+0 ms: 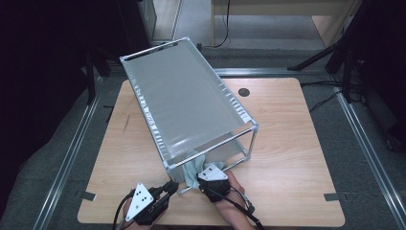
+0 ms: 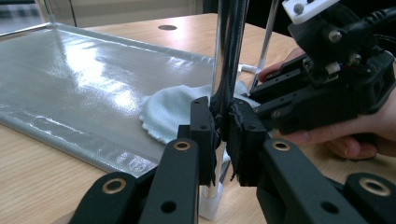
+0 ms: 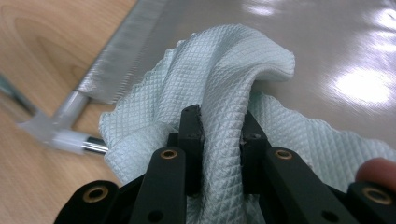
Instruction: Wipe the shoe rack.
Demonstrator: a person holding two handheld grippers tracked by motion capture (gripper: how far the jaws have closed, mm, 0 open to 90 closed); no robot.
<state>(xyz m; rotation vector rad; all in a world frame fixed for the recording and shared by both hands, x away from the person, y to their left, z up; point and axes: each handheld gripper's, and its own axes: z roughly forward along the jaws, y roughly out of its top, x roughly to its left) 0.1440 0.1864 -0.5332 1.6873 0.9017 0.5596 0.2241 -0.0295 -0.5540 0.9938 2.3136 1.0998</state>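
A long box frame (image 1: 186, 100) of chrome rods and shiny grey panels lies across the wooden table (image 1: 287, 158), its open end facing me. My left gripper (image 2: 223, 126) is shut on the upright corner post (image 2: 229, 56) at that end, seen in the high view at the near left corner (image 1: 173, 184). A pale blue waffle cloth (image 3: 224, 70) lies bunched on the grey bottom panel (image 3: 336, 46) just inside the opening. My right gripper (image 3: 222, 135) is shut on a fold of the cloth (image 1: 191, 170), and in the high view it sits at the opening (image 1: 203, 173).
The frame's bottom corner joint and rod (image 3: 88, 144) lie just left of the cloth. A round hole (image 1: 244, 92) is in the table behind the frame. Bare wood (image 1: 297, 187) lies to the right of my hands. Metal floor rails (image 1: 368, 143) flank the table.
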